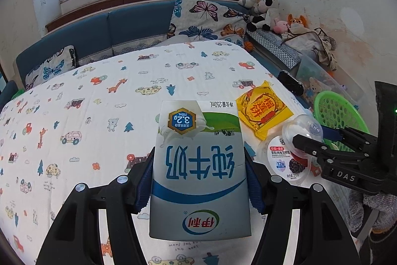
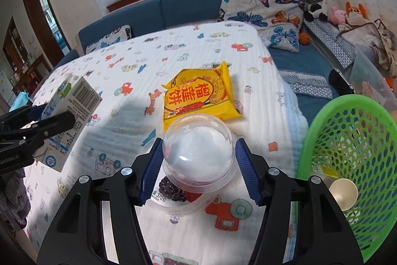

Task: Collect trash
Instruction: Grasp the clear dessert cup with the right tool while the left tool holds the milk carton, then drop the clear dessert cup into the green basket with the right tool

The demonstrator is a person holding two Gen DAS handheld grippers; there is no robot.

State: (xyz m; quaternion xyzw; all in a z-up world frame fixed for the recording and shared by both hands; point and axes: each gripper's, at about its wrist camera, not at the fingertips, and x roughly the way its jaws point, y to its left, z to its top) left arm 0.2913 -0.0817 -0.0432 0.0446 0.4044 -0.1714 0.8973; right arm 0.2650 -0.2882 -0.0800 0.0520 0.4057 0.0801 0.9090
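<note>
Room: bedroom with a blue sofa under a window; a bed [image 1: 99, 96] with a cartoon-print cover is the work surface.
Left wrist view, risk: the milk carton [image 1: 198, 165] is smooth and held only at its sides, so I judge it may slide out if the hand tilts more.
Left wrist view, tongs: the left gripper [image 1: 199, 180] is half wide, both blue pads pressing on the carton.
Right wrist view, risk: the yogurt cup [image 2: 198, 158] has a round clear dome; the pads may slip off it, or crush it.
Right wrist view, tongs: the right gripper [image 2: 198, 170] stands around the dome, pads just beside its sides; I cannot tell if they touch.
Right wrist view, other trash: a yellow snack packet [image 2: 198, 93] lies behind the cup; the green basket [image 2: 347, 140] waits at the right.
</note>
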